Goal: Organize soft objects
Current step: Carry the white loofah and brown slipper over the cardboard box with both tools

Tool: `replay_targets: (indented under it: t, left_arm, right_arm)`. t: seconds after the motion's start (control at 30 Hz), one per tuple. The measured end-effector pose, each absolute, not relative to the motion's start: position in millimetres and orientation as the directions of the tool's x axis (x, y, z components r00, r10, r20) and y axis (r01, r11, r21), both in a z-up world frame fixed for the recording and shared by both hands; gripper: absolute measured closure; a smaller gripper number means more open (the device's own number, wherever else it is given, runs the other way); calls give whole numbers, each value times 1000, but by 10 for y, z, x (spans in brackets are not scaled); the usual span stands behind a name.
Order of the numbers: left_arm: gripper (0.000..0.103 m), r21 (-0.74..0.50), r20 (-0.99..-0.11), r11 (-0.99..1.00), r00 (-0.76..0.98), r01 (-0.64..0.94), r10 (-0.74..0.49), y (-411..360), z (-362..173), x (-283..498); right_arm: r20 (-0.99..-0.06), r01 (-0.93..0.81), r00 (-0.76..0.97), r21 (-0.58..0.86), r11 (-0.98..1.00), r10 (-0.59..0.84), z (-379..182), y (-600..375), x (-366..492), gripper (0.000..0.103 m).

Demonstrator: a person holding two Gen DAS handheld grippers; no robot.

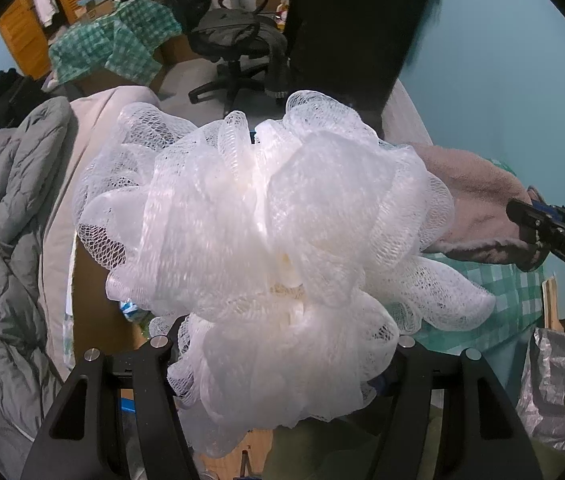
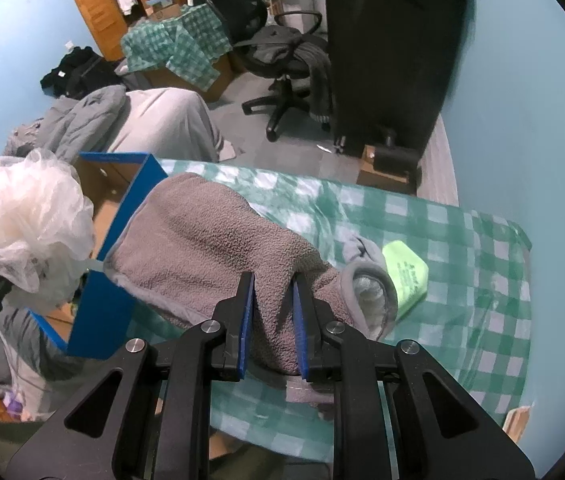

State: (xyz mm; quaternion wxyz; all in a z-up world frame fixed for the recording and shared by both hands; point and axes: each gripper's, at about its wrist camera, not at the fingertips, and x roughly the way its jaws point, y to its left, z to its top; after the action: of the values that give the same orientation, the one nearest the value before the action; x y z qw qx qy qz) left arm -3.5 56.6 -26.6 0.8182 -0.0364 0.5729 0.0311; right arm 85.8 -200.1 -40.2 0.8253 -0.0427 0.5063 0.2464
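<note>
1. Gripping a white mesh bath pouf [image 1: 266,216], the left gripper [image 1: 282,364] has its fingers buried in the netting; the tips are hidden, but the pouf sits bunched between them and fills most of the left wrist view; from the right wrist view the same pouf [image 2: 30,216] hangs at the far left, just beside the blue cardboard box [image 2: 122,264].
2. Clamped on a grey-brown fleece mitt [image 2: 210,248], the right gripper [image 2: 272,320] presses its blue pads [image 2: 247,320] against a fold near the cuff; the mitt's far end reaches over the near wall of the blue box; in the left wrist view the mitt [image 1: 478,200] shows behind the pouf with the right gripper [image 1: 538,224] biting its end.
3. Under the mitt lies a green-and-white checked cloth [image 2: 462,240] covering the table; a pale green sponge [image 2: 406,276] rests on it, just beside the mitt's cuff.
4. Beyond stand a black office chair [image 2: 286,64], a grey padded jacket [image 1: 6,240] and a wooden cabinet [image 2: 94,4].
</note>
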Motion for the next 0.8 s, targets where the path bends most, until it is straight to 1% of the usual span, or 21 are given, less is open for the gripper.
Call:
replay_targets:
  t: [0.8]
  left_arm:
    - [38, -1, -942, 963, 323, -268, 89, 1392, -347, -278]
  right_arm:
    - [-844, -603, 302, 190, 775, 443, -403, -949, 996, 86]
